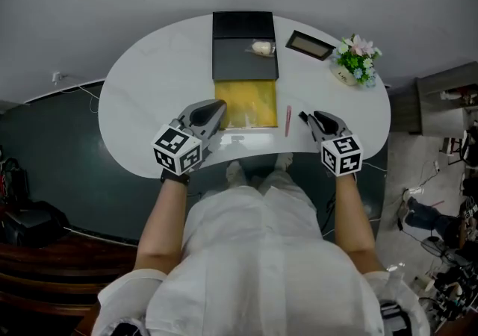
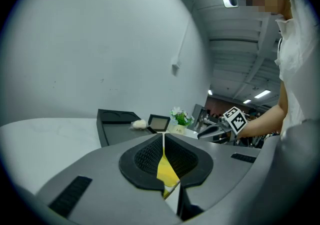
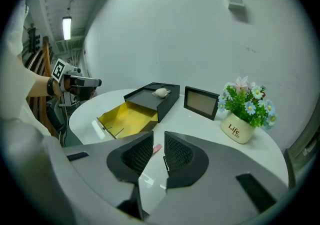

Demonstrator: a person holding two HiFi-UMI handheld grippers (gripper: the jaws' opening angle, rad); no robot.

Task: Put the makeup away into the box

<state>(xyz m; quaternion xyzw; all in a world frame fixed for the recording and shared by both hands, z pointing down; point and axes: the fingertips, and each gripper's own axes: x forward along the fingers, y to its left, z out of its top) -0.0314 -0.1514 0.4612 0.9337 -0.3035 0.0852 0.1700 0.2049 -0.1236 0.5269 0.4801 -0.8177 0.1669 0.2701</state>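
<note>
Sitting out: one box, one pink stick, one flowerpot.

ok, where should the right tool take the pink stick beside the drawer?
Grip the pink stick mid-length, from above, jaws across its thin width. It lies flat on the table, long axis pointing away from the person, so its ends offer little. The right tool is closest.

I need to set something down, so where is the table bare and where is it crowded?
Bare: the table left of the black box and yellow drawer. Crowded: the far right with the frame and flower pot; a pink stick lies right of the drawer.
</note>
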